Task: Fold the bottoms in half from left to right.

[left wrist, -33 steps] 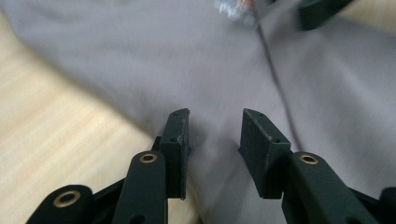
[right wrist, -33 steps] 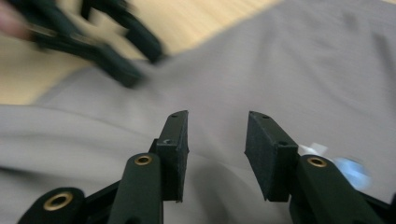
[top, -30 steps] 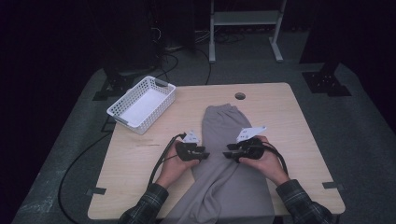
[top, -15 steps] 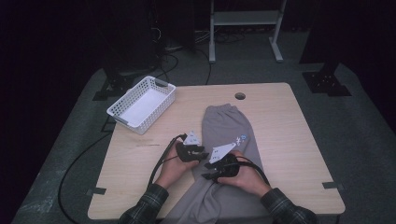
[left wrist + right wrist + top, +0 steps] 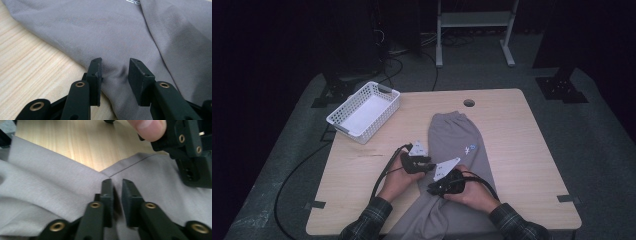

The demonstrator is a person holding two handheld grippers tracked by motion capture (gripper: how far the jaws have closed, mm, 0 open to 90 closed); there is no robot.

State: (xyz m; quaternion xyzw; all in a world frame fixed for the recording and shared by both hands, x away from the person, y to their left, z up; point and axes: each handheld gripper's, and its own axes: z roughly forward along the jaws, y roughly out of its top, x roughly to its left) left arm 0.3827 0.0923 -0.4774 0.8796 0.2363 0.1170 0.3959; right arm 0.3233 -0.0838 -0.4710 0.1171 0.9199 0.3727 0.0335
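Here, white basket (image 5: 363, 112), grey trousers' (image 5: 457, 145) logo overhead

The high view looks forward and down from above the person's side, taking in the whole desk (image 5: 512, 150) and the floor beyond. The left gripper view sits very low and close, looking along its jaws across the grey trousers (image 5: 125, 32) and the bare wood. The right gripper view is equally close and faces the left gripper (image 5: 192, 152). All three views share the trousers.
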